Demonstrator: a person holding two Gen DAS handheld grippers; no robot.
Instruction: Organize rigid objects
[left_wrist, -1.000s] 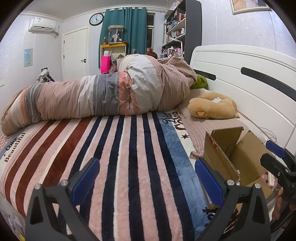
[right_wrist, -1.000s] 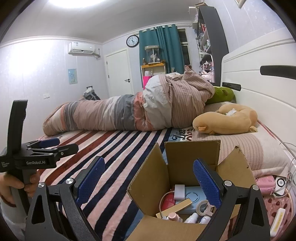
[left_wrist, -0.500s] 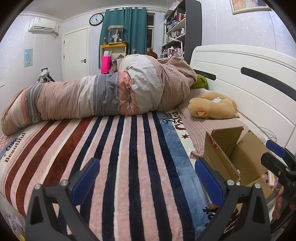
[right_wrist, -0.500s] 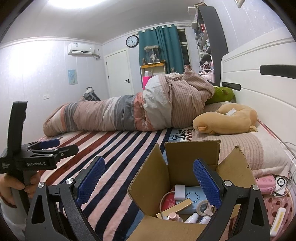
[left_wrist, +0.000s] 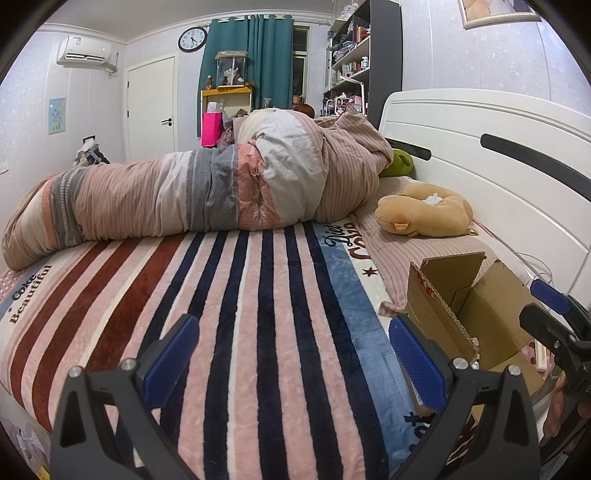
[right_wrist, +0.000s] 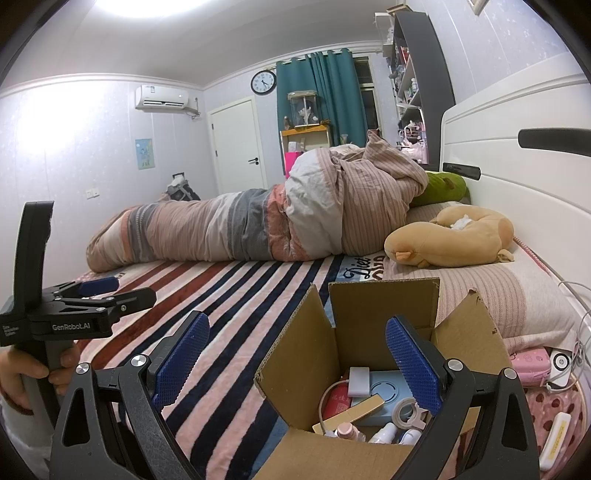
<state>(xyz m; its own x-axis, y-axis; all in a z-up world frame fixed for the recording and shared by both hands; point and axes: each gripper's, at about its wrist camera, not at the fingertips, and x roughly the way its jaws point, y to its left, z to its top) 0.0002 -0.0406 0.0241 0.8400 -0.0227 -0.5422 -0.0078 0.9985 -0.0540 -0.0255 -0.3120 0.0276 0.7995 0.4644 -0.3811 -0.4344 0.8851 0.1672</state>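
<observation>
left hand-held gripper (left_wrist: 293, 354): fingers spread apart, empty, over striped blanket (left_wrist: 229, 314) | right hand-held gripper (right_wrist: 297, 354): fingers spread apart, empty, above open cardboard box (right_wrist: 299, 369) | box on bed beside pillow (right_wrist: 491, 295), holding tape roll (right_wrist: 408, 410), small bottles (right_wrist: 384, 432), blue device (right_wrist: 384, 391)

We see a fleecy bed blanket (left_wrist: 236, 314) striped pink, navy and dark red, a plain brown cardboard box (right_wrist: 369, 332), a tan plush toy (right_wrist: 454, 240), teal curtains (left_wrist: 255, 59), blue-padded black tongs (right_wrist: 295, 354), a rolled pink, grey and white duvet (left_wrist: 207, 192).
</observation>
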